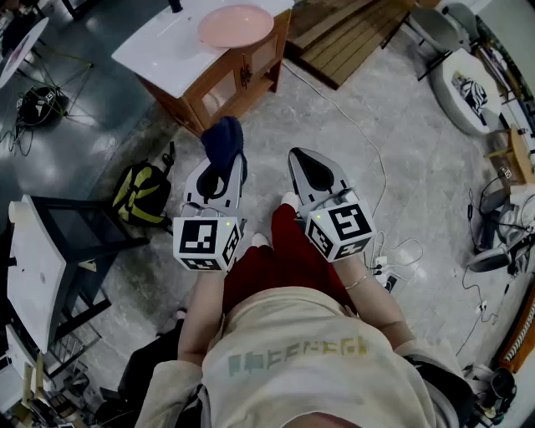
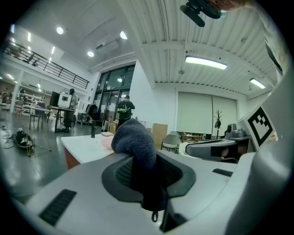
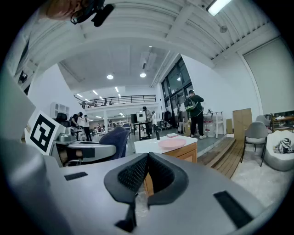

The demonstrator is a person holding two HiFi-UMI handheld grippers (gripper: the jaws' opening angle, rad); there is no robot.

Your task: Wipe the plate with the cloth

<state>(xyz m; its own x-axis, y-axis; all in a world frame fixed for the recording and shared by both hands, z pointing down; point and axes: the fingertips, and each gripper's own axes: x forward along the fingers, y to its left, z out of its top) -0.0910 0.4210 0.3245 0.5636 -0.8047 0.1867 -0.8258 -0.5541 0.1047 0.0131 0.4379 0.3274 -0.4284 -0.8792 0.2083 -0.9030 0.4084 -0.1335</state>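
One pink plate [image 1: 235,25] lies at a corner of the white worktop [image 1: 163,52], well apart from both tongs. Open floor [image 1: 280,117] lies between. The left tongs [image 1: 220,174] grasp the dark cloth [image 1: 224,140]; the right tongs [image 1: 313,171] are clenched, empty. Only the gripper views show a person [image 3: 196,114] beyond the worktop.

The cloth [image 1: 223,140] is clamped in the left claw [image 1: 219,171], the right claw [image 1: 313,171] being held just beside it. The plate [image 1: 235,25] is set on the surface [image 1: 159,50], well ahead of both claws and slightly to their left.
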